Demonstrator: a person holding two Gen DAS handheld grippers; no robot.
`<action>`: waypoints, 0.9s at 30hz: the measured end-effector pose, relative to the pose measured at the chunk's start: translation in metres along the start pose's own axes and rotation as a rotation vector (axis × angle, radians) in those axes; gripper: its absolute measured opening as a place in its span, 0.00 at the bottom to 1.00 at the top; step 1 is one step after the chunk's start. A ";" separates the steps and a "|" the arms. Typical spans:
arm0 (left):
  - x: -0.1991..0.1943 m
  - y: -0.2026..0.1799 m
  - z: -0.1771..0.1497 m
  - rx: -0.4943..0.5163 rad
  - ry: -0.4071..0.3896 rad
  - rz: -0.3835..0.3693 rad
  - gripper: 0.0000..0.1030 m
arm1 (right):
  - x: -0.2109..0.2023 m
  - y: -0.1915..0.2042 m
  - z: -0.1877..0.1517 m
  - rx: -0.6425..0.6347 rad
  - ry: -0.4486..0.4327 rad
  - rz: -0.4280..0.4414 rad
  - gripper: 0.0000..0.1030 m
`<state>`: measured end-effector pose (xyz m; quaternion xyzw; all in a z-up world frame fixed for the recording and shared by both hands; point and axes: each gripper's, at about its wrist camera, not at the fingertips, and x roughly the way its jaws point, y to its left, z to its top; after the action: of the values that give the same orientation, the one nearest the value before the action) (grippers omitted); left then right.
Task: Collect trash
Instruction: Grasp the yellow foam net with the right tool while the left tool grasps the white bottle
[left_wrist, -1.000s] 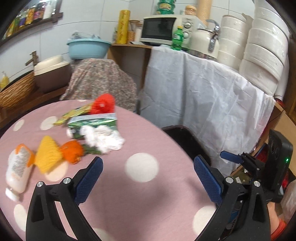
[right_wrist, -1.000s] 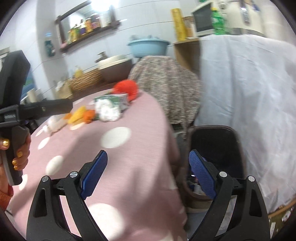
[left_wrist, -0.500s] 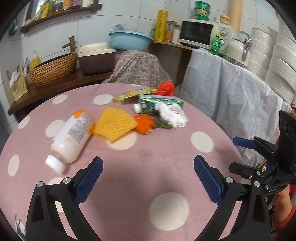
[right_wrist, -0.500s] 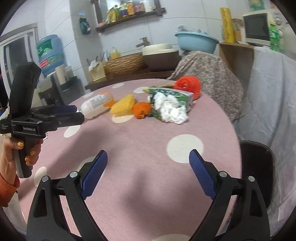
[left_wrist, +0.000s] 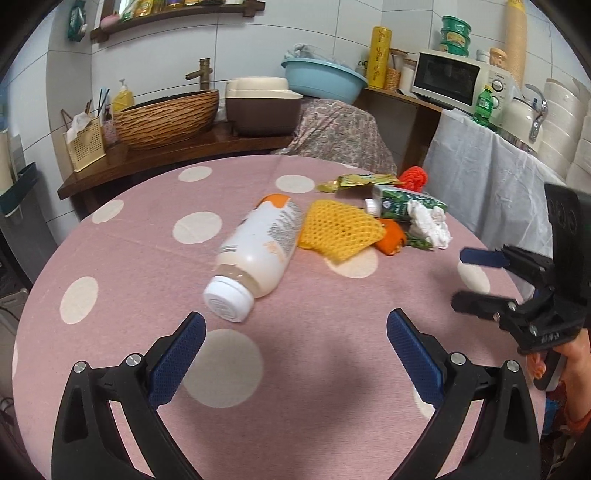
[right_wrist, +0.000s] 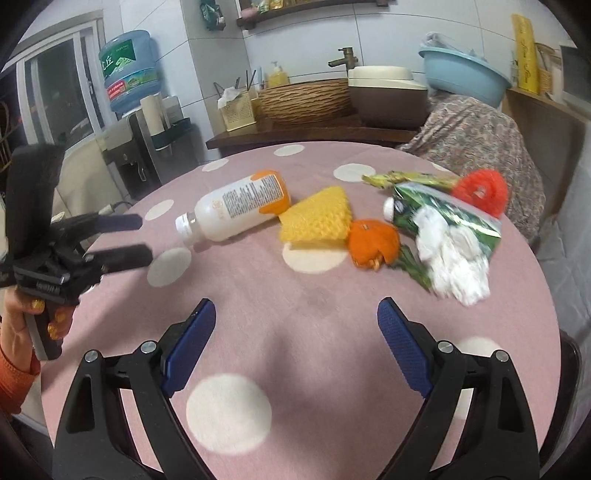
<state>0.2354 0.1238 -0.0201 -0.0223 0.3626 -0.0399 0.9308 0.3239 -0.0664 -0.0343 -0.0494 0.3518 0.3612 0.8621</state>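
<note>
Trash lies on a round pink table (left_wrist: 110, 266) with white dots: a white bottle (left_wrist: 255, 254) on its side, a yellow foam net (left_wrist: 336, 229), an orange peel (left_wrist: 391, 240), crumpled white tissue (left_wrist: 428, 221), a green carton (left_wrist: 395, 203), a yellow-green wrapper (left_wrist: 358, 181) and a red foam net (left_wrist: 413, 177). My left gripper (left_wrist: 295, 354) is open and empty, just in front of the bottle's cap. My right gripper (right_wrist: 295, 343) is open and empty, short of the peel (right_wrist: 373, 240) and tissue (right_wrist: 450, 258). The bottle (right_wrist: 240, 206) lies to its left.
A wooden counter behind the table holds a wicker basin (left_wrist: 166, 118), a brown box (left_wrist: 262, 107) and a blue bowl (left_wrist: 321, 77). A white-draped counter (left_wrist: 480, 170) with a microwave (left_wrist: 454, 81) stands at the right. A water dispenser (right_wrist: 129, 74) stands at the left.
Both grippers swung left from the dark bin beside the table toward the trash on the table. The bottle now sits close in front of my left gripper. Both stayed open.
</note>
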 end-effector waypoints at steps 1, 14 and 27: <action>0.000 0.003 0.001 -0.001 0.001 0.006 0.95 | 0.006 0.001 0.006 -0.012 0.001 -0.007 0.86; 0.000 0.023 0.004 0.008 0.008 0.022 0.95 | 0.104 0.003 0.069 -0.083 0.102 -0.101 0.67; 0.025 0.037 0.034 0.039 0.061 0.027 0.95 | 0.114 0.003 0.062 -0.108 0.119 -0.074 0.10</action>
<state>0.2789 0.1590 -0.0143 0.0019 0.3902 -0.0349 0.9201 0.4137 0.0238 -0.0605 -0.1302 0.3806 0.3437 0.8485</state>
